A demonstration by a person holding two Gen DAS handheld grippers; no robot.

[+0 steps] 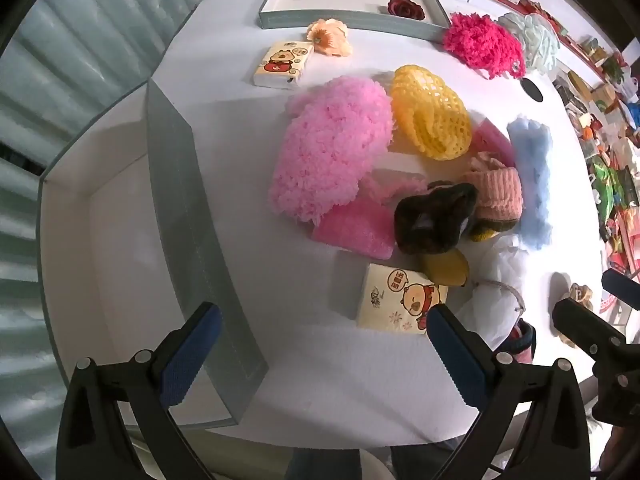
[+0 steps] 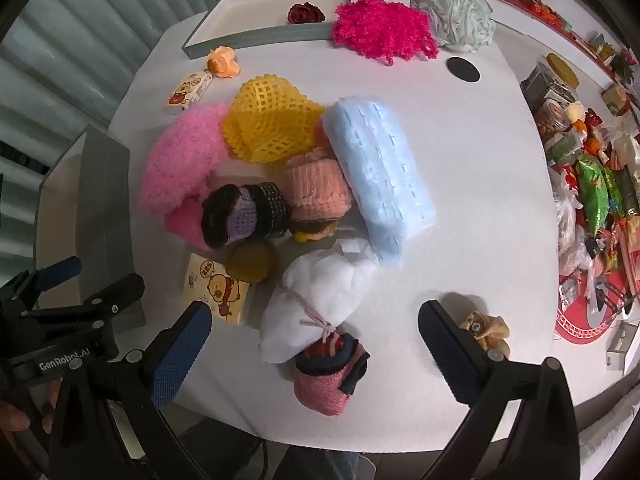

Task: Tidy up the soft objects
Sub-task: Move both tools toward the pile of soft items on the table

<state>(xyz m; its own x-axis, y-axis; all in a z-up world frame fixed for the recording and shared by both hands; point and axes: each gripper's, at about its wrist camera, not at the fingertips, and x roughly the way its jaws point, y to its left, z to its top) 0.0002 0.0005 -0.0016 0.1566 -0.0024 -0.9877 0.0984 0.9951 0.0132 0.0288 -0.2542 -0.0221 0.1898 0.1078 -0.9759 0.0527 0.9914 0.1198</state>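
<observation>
Soft things [image 2: 276, 184] lie heaped mid-table [image 2: 472, 184], between the two grey trays [image 1: 120, 216]. White bundle [image 2: 316, 304] lies directly under the right gripper [image 2: 316, 344], its long axis slanting across the gap. Both grippers, left [image 1: 320, 344] included, gape wide, empty.

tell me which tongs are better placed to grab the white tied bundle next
Right, likely. The white tied bundle lies directly between the open right tongs in the right wrist view, while the open left tongs hover nearer the tissue pack and grey box.

Soft objects [image 2: 280, 184] heaped mid-table, white pouch [image 2: 316, 304] nearest
</observation>
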